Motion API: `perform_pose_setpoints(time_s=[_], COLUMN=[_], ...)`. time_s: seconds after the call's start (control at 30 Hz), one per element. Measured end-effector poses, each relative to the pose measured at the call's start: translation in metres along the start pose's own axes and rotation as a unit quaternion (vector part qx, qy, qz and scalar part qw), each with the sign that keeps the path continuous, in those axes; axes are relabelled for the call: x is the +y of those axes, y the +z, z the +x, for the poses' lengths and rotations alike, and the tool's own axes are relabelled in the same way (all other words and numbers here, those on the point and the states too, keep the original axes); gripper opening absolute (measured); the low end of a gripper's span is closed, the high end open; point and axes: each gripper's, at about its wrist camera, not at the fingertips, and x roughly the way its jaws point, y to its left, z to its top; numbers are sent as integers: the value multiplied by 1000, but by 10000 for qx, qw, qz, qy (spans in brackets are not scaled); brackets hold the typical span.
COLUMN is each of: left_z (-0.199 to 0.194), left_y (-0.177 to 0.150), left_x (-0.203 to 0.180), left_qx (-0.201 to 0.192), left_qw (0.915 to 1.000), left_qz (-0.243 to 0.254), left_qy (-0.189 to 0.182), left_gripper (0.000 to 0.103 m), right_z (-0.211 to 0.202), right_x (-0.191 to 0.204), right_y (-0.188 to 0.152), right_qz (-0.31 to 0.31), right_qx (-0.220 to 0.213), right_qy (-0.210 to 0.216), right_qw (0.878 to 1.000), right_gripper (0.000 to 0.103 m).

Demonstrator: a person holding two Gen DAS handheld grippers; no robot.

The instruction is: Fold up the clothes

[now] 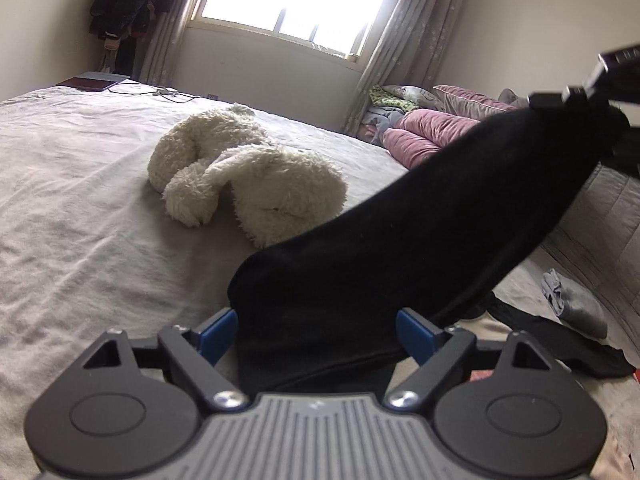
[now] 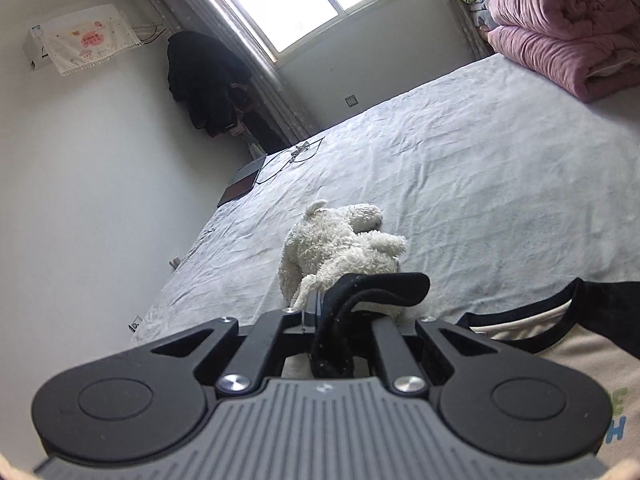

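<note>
The right claw (image 2: 340, 312) pinched the black garment (image 1: 420, 220), lifting it off the bed (image 1: 80, 220); the left claw (image 1: 316, 332) stood spread around its near end. Nothing looked folded; other clothes (image 1: 572, 304) waited at the right.

text 1: you can read big letters "E" (green) over "H" (blue) on the cream shirt (image 2: 600, 364), cut off at the frame's right edge | text 2: red print on the cloth cover of the wall air conditioner (image 2: 86, 38), too small for you to read | left wrist view: nothing legible for you
</note>
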Motion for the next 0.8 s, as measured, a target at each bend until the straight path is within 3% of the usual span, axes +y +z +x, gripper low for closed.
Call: perform_pose_setpoints(time_s=[0.23, 0.47, 0.7, 0.8], left_z=[17, 36, 48, 47], left_y=[-7, -18, -27, -26], left_x=[-1, -27, -34, -32], left_qx=[463, 702, 816, 846], left_qw=[9982, 9968, 9895, 9883], left_qz=[-358, 277, 767, 838], left_qy=[108, 251, 917, 952], left_gripper=[89, 88, 57, 54], right_z=[8, -10, -24, -35], right_x=[41, 66, 32, 1], right_y=[20, 44, 54, 56], right_qz=[-290, -660, -676, -552], right_qx=[46, -236, -278, -297], right_qy=[-116, 24, -92, -238], right_qw=[9995, 9975, 9973, 9978], right_gripper=[8, 8, 8, 8])
